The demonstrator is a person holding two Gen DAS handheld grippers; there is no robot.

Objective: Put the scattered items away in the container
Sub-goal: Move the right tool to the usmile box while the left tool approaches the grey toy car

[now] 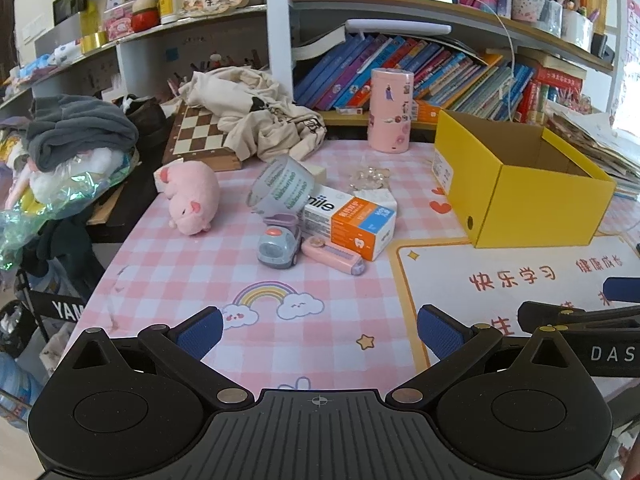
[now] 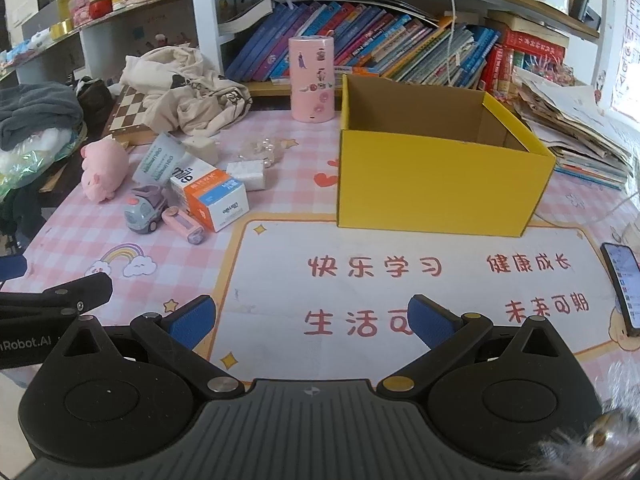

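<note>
Yellow cardboard box (image 2: 436, 184) stands open and empty on the pink checked tablecloth (image 1: 192, 272), well right of the scattered items. Those items huddle together: a plush pig (image 1: 192, 196), a toy car (image 1: 279, 246) touching a pink case (image 1: 332, 256), an orange-and-white carton (image 1: 352, 222) and a clear cup (image 1: 280, 188) lying on its side. Left gripper (image 1: 320, 332) and right gripper (image 2: 312, 320) both hover above the table near its front edge, fingers spread wide, holding nothing.
</note>
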